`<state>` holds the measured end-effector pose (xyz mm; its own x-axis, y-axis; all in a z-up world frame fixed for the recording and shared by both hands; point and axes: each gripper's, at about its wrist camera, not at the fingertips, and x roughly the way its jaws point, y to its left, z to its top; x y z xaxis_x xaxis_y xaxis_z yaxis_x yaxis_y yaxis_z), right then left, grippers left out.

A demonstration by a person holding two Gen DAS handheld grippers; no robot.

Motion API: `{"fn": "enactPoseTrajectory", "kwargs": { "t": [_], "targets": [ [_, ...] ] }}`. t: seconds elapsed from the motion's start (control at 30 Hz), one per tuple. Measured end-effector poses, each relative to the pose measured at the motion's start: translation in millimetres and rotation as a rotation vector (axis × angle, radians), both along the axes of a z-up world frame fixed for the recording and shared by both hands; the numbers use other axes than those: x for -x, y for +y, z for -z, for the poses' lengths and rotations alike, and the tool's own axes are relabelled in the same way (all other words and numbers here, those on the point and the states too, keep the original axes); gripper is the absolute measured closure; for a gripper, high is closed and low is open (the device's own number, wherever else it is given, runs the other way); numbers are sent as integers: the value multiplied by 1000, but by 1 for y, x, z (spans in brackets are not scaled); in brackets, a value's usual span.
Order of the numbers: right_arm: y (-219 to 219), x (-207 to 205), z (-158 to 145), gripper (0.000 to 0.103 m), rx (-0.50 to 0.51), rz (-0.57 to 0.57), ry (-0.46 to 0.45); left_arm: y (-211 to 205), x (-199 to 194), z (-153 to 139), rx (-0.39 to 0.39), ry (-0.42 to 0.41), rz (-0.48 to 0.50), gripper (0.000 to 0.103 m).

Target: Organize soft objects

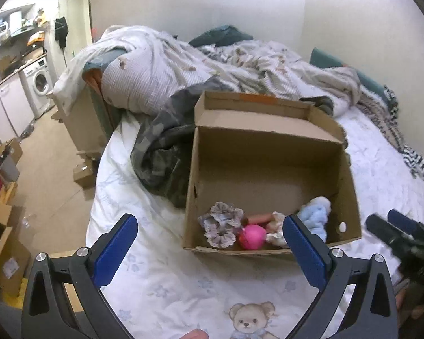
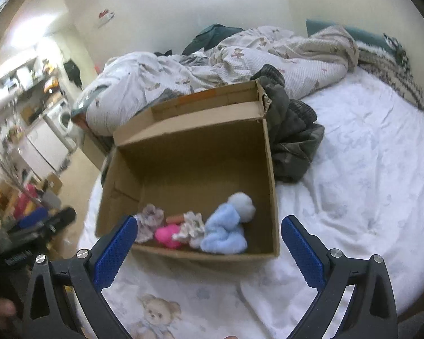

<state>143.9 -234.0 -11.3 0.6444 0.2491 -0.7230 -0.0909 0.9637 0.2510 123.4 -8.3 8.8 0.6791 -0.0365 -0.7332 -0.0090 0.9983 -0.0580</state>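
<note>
An open cardboard box stands on the white bed; it also shows in the right wrist view. At its near end lie a floral scrunchie, a pink ball, a small patterned cloth and a light blue fluffy cloth. The right wrist view shows the same scrunchie, pink ball and blue cloth. My left gripper is open and empty, just before the box's near wall. My right gripper is open and empty, also just before the box.
A dark camouflage garment lies left of and behind the box. A rumpled duvet covers the far bed. The bed sheet spreads to the right. Floor, boxes and a washing machine are at left.
</note>
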Motion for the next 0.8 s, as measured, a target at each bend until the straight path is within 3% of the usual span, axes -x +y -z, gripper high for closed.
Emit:
{"fn": "enactPoseTrajectory", "kwargs": {
  "t": [0.1,0.23,0.4,0.8],
  "targets": [
    [6,10,2,0,22,-18,-5,-4,8,4,-27,-4,20,1],
    [12,13,8,0,54,-26,3,-3,9,11,3,31,26,1],
    [18,8,16,0,86,-28,15,-5,6,15,-51,38,6,1],
    [16,5,18,0,107,-4,19,0,6,19,-23,65,1,1]
  ]
}}
